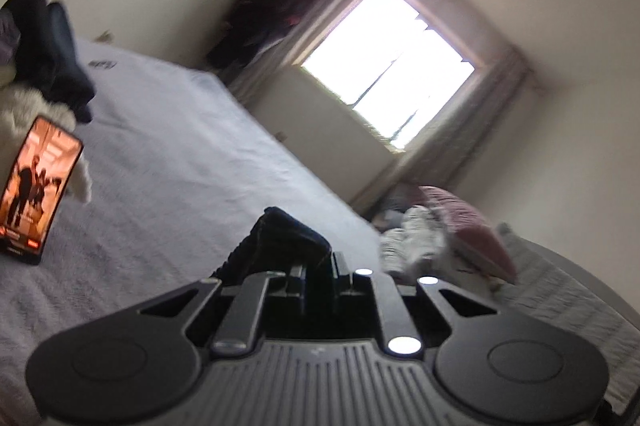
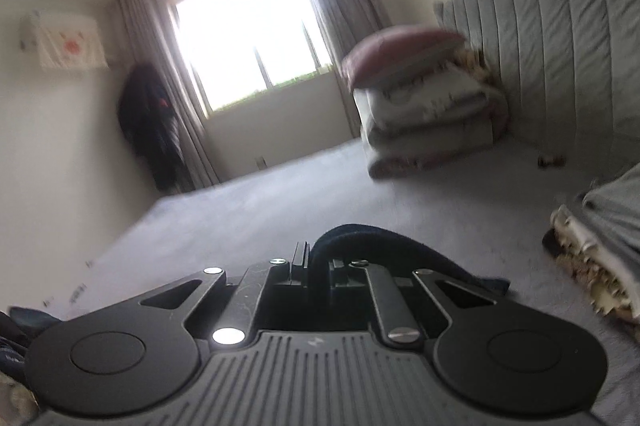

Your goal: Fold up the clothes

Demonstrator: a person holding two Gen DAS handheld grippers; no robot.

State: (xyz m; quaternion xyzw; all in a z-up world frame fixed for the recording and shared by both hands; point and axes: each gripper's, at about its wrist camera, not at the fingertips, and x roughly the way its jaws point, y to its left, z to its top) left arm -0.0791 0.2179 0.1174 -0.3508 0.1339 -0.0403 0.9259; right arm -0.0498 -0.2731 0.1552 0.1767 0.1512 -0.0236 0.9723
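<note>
A dark navy garment (image 1: 280, 238) bulges up out of my left gripper (image 1: 318, 268), whose jaws are shut on a fold of it above the grey bedsheet (image 1: 180, 153). In the right wrist view the same dark garment (image 2: 384, 246) arches over and to the right of my right gripper (image 2: 318, 266), which is also shut on its cloth. Most of the garment hangs hidden below both grippers. Both views are tilted and blurred.
A lit phone (image 1: 36, 185) stands on the bed at the left beside a pile of dark clothes (image 1: 52, 45) and a white fluffy item (image 1: 24, 109). Folded bedding with a pink pillow (image 2: 404, 53) sits by the grey headboard (image 2: 560, 25). Another folded stack (image 2: 600, 242) lies at the right.
</note>
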